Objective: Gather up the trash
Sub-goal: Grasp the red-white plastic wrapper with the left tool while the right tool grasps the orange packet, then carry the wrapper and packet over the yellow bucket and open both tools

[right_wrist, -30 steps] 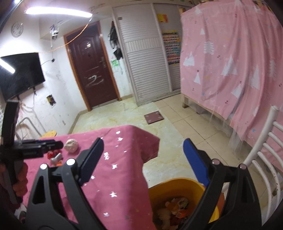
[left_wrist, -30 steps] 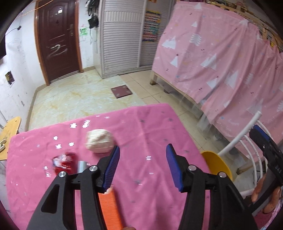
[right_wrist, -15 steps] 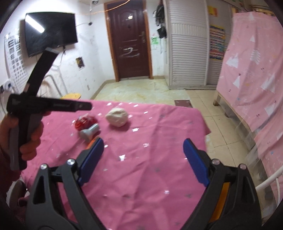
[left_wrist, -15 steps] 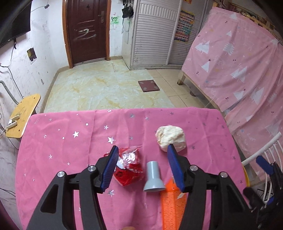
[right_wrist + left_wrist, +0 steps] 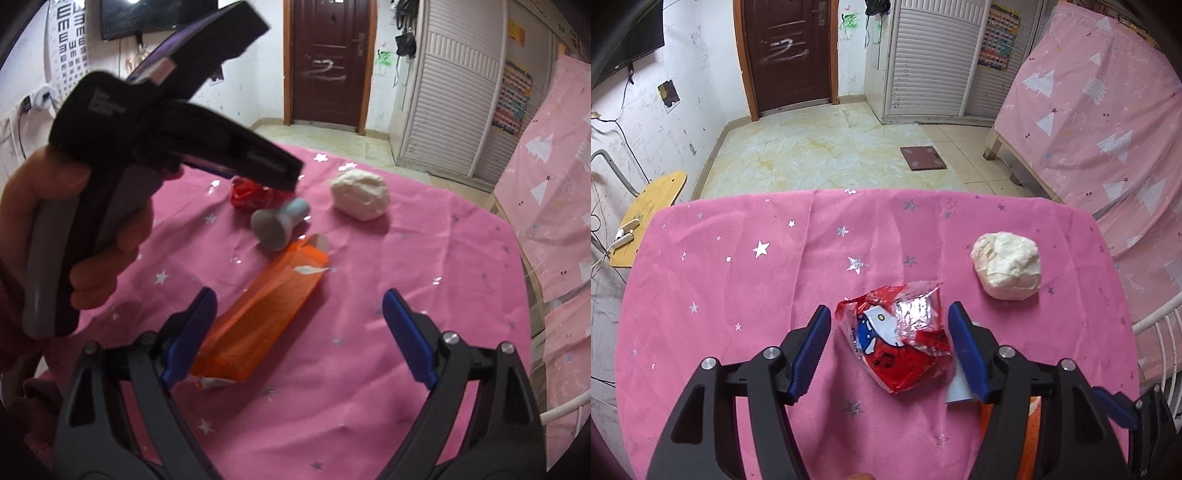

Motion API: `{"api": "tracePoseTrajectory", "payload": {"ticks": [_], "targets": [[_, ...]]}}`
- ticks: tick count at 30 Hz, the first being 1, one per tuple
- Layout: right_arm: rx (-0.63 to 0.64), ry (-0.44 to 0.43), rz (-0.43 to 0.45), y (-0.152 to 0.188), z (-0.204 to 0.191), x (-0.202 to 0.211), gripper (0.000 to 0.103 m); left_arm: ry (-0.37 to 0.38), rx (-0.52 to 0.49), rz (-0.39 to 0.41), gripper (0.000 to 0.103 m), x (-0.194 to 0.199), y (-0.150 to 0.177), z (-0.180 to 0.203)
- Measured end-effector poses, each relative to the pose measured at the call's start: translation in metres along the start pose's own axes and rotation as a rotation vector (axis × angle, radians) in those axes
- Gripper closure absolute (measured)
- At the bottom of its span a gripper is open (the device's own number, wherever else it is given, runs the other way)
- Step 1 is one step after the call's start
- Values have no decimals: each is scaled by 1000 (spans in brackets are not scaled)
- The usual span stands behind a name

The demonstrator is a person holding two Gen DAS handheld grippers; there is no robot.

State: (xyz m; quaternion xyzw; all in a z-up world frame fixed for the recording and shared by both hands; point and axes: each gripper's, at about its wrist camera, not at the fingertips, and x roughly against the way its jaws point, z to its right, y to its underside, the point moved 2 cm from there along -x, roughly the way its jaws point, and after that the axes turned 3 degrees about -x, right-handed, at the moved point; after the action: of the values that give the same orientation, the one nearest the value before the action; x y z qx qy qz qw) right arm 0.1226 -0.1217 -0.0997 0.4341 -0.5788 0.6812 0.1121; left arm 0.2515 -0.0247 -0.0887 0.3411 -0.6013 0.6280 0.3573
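Observation:
A crumpled red foil snack wrapper [image 5: 901, 339] lies on the pink star-print tablecloth [image 5: 738, 280], between the open jaws of my left gripper [image 5: 890, 332]. A white crumpled paper ball [image 5: 1006, 270] lies to its far right. In the right wrist view an orange snack bag [image 5: 266, 314] lies flat, its lower end by the left finger of my open, empty right gripper [image 5: 299, 328]. A grey cone-shaped cup [image 5: 279, 223], the wrapper [image 5: 251, 194] and the paper ball [image 5: 360, 196] lie beyond. The left gripper's body [image 5: 159, 147] hangs over the wrapper.
A wooden chair [image 5: 646, 218] stands left of the table. A white metal chair [image 5: 1156, 325] stands at the right edge. A bed with pink curtains [image 5: 1108, 122] is at the right. Tiled floor lies beyond the table's far edge.
My left gripper has swung left from the paper ball and come down around the red wrapper. My right gripper has swung left from the yellow bin to over the table, by the orange bag.

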Motion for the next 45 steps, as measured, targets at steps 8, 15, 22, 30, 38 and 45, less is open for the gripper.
{"api": "tracePoseTrajectory", "payload": {"ticks": [8, 15, 22, 30, 38, 45], "targets": [[0, 7, -53, -1, -6, -8, 16, -37, 7, 4, 66, -7, 7, -1], [4, -16, -113, -4, -10, -21, 16, -68, 18, 34, 77, 3, 7, -9], [-4, -18, -113, -8, -10, -23, 39, -59, 26, 63, 77, 21, 8, -18], [46, -14, -104, -3, -16, -16, 73, -69, 15, 96, 77, 35, 11, -20], [53, 21, -68, -3, -6, -3, 86, -61, 22, 94, 77, 38, 11, -19], [-28, 45, 12, -12, 30, 29, 86, -10, 33, 97, 77, 47, 12, -11]]}}
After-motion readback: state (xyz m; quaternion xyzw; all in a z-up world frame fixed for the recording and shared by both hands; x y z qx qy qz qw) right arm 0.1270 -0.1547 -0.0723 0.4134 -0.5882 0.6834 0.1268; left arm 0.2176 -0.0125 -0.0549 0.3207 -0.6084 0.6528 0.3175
